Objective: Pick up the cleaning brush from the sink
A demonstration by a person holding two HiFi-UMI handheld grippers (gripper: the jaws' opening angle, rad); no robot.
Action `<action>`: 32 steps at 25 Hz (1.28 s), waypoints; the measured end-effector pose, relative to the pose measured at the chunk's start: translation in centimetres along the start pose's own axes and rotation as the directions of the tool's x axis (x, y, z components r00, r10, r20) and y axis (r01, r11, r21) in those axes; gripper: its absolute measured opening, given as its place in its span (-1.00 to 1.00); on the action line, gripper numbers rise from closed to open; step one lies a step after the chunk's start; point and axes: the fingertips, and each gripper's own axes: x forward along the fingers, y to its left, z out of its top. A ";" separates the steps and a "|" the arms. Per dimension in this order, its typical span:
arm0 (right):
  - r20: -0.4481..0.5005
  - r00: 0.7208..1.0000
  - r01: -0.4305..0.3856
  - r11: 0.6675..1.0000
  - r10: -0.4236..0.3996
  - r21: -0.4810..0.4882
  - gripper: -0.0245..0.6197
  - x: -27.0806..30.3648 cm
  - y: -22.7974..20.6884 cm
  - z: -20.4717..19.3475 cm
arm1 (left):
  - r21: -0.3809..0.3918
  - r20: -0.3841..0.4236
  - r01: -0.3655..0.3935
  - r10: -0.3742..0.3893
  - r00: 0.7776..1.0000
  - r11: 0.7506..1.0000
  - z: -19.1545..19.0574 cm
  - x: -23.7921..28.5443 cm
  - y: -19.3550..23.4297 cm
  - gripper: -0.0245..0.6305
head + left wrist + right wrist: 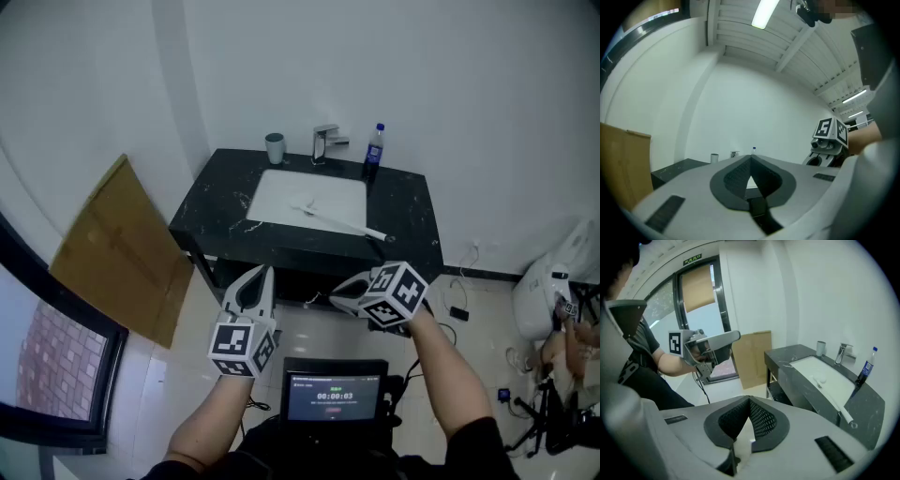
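Standing back from the counter [211, 206], both grippers hang in front of the person, well apart from the sink [281, 199]. The left gripper [259, 274] has its fingers pressed tip to tip with nothing between them. The right gripper [343, 287] tilts down toward the floor, and its jaws are also fully closed and empty.

The cleaning brush [334, 219] lies in the white basin. Its head rests near the middle, and its long pale handle runs out over the right front rim onto the dark stone.

So the pick-up hasn't begun, and here's where it could slip. If the jaws arrive closed, they'll just shove the handle along instead of straddling it, so they need to open first. That handle looks thin and round, so a pinch set off-centre may roll it or squirt it sideways. A grab far out at the tip could let the head droop and swing.

There's also the bottle [374, 150] at the back right, with the faucet [324, 142] and cup [274, 147] behind the basin. A wide sweep coming in from the right could knock the bottle over.
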 end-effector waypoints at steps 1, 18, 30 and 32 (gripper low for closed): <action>0.014 1.000 -0.004 1.000 0.004 0.005 -0.92 0.3 -1.4 1.1 | 0.000 -0.005 -0.001 0.001 1.000 1.000 -0.3 1.2 0.8 -0.88; 0.049 0.997 0.063 0.998 -0.062 -0.020 -0.92 0.2 -29.4 11.4 | 0.008 -0.129 -0.163 0.162 0.978 0.987 0.2 25.6 10.8 -0.88; -0.037 0.980 0.199 0.960 -0.195 0.197 -0.84 7.6 -44.4 11.8 | -0.076 -0.429 -0.095 0.054 0.902 0.993 -6.7 38.6 18.9 -0.88; -0.100 0.977 0.209 0.945 -0.189 0.254 -0.61 9.5 -46.4 9.3 | -0.133 -0.502 -0.123 0.040 0.864 0.983 -9.3 39.8 19.4 -0.88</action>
